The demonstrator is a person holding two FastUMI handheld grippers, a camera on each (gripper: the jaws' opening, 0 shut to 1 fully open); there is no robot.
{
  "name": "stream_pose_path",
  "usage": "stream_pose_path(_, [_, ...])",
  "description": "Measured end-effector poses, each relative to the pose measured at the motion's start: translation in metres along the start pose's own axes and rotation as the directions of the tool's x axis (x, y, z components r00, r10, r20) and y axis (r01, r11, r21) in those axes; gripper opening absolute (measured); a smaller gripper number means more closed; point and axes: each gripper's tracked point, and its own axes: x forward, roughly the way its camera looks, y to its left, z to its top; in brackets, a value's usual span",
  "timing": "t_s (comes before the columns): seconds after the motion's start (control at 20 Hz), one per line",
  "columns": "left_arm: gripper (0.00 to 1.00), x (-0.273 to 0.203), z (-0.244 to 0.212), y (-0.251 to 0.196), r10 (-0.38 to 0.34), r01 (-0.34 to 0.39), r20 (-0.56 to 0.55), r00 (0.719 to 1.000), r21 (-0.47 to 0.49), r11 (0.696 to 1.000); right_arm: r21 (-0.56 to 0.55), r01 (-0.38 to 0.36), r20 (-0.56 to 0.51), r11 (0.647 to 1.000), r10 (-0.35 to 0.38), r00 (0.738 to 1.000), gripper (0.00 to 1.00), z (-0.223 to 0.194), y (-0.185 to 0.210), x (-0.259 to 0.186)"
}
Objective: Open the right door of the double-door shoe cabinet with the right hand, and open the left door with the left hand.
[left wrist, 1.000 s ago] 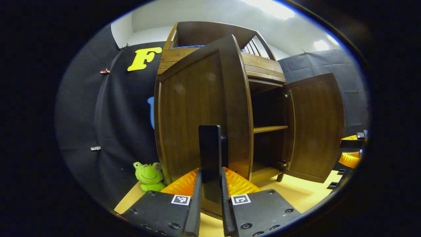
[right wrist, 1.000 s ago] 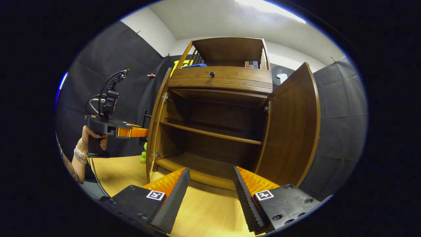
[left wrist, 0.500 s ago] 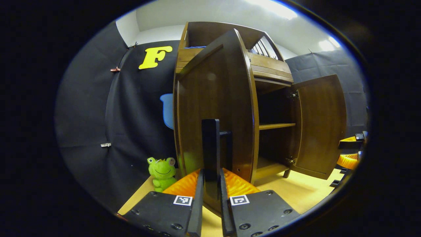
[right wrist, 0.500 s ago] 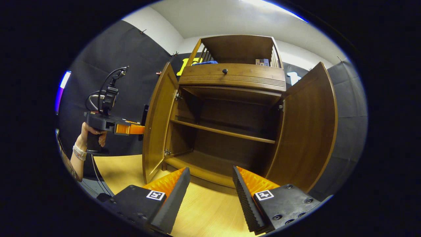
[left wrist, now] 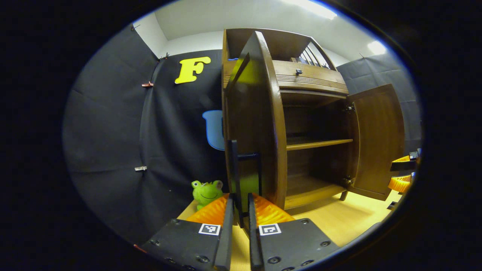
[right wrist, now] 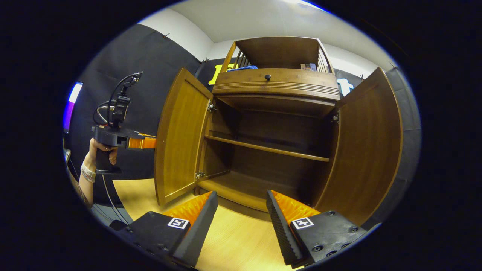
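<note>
One double-door shoe cabinet stands on the pale wood floor, and both of its two doors hang open. Counting from the left in the right gripper view: one hand with a beaded bracelet grips the handle of the left gripper, whose orange fingers reach the outer edge of the left door. That door swings well out from the frame, its inner face toward the camera. Next comes the dark interior, with one shelf across the middle and a bottom board below it. Above sits one drawer front with one round black knob, and over that an open railed top compartment holding a blue item and some small boxes, too small to tell. Farthest right is the right door, also swung wide.

In the left gripper view, one green frog plush sits on the floor against the black cloth, just left of the cabinet. The left door is seen almost edge-on, with its one black bar handle standing upright. The left gripper has its jaws nearly closed, both pads pressed against the handle's lower end.

The right gripper holds nothing; its jaws stand wide apart, in front of the cabinet's bottom board and clear of the right door.
</note>
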Motion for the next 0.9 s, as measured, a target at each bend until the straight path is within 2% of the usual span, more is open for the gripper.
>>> stream_pose_path(0.05, [0.20, 0.000, 0.000, 0.007, 0.024, -0.024, 0.001, 1.000, 0.001, 1.000, 0.002, -0.009, 0.000, 1.000, 0.009, 1.000, 0.84, -0.001, 0.005, 0.001])
stream_pose_path(0.25, [0.19, -0.012, 0.001, 0.030, 0.076, -0.076, 0.001, 0.997, -0.025, 0.997, 0.002, -0.032, -0.001, 0.999, 0.032, 0.999, 0.84, -0.006, 0.017, 0.005])
stream_pose_path(0.4, [0.20, -0.022, 0.001, 0.023, 0.040, -0.040, 0.001, 0.999, -0.027, 0.999, 0.008, -0.042, -0.008, 0.999, 0.042, 0.999, 0.84, -0.004, 0.024, 0.003])
stream_pose_path(0.45, [0.21, -0.026, 0.002, 0.023, 0.040, -0.040, 0.006, 0.999, -0.013, 0.999, 0.012, -0.042, -0.011, 0.999, 0.042, 0.999, 0.84, -0.006, 0.024, 0.005])
stream_pose_path(0.5, [0.16, -0.030, 0.004, 0.021, 0.044, -0.044, 0.012, 0.999, 0.005, 0.999, 0.015, -0.042, -0.013, 0.999, 0.042, 0.999, 0.84, -0.006, 0.024, 0.006])
stream_pose_path(0.55, [0.21, -0.034, 0.004, 0.018, 0.052, -0.052, 0.016, 0.999, 0.026, 0.998, 0.020, -0.039, -0.014, 0.999, 0.039, 0.999, 0.84, -0.007, 0.023, 0.006])
stream_pose_path(0.65, [0.21, -0.043, 0.008, 0.012, 0.067, -0.069, 0.029, 0.997, 0.065, 0.996, 0.033, -0.031, -0.010, 0.999, 0.032, 0.999, 0.84, -0.006, 0.020, 0.005])
stream_pose_path(0.75, [0.23, -0.051, 0.014, -0.012, 0.005, -0.008, 0.045, 0.999, 0.067, 0.998, 0.040, -0.017, -0.007, 0.999, 0.017, 1.000, 0.84, -0.004, 0.015, 0.004])
stream_pose_path(0.9, [0.25, -0.068, 0.031, -0.057, -0.133, 0.132, 0.077, 0.988, 0.021, 0.991, 0.045, 0.001, -0.011, 0.999, 0.000, 1.000, 0.84, -0.005, 0.009, 0.002])
